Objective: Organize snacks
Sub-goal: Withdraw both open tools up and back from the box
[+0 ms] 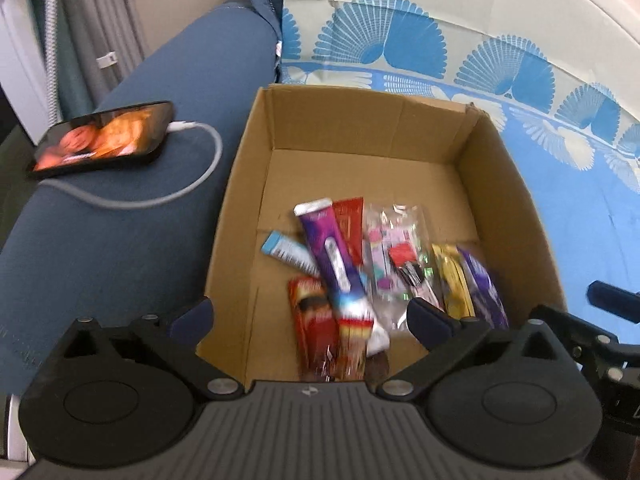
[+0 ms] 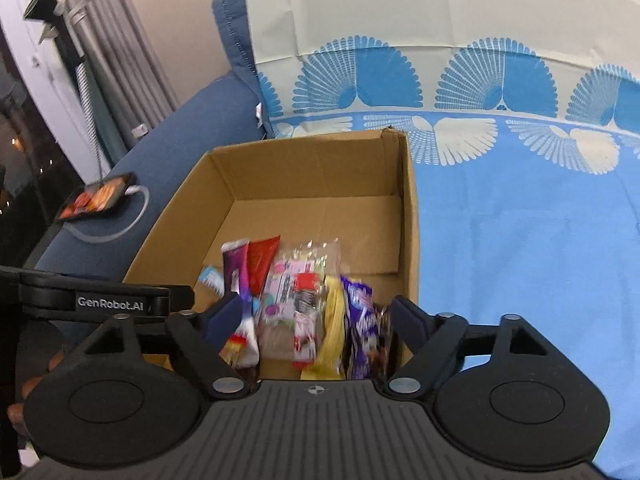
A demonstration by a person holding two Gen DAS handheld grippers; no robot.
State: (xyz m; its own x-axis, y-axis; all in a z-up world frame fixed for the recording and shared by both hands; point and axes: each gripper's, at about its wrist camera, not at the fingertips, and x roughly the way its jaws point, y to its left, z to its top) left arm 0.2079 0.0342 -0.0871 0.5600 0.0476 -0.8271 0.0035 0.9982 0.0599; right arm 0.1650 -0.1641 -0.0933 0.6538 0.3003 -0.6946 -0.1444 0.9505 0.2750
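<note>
Both claws are hanging over the near end of the cardboard box (image 1: pixel 248 184), spread wide and gripping nothing: the left gripper (image 1: pixel 310 318) is standing with its jaws apart above the red and purple wrappers, and the right gripper (image 2: pixel 316 320) is gaping just as wide above the yellow and violet ones. Inside the box, the snacks (image 1: pixel 372 264) are lying in a loose heap against the near wall, most with their long axes running from that wall toward the far one, while the blue-and-white packet (image 1: pixel 286 254) is lying slantwise at the heap's left edge. Judging by the views, each claw is sitting directly above its own side of the heap, so the left one is nearer the long purple bar (image 1: pixel 332 252) and the right one nearer the yellow packet (image 2: pixel 332 320). Beyond the heap the far half of the box floor is lying bare, giving room to spread or shift packets. Left of the box, a phone (image 1: pixel 104 140) with its cable is resting on the sofa arm, well apart from the box wall; right of it the blue patterned sheet (image 2: pixel 520 240) is lying open.
</note>
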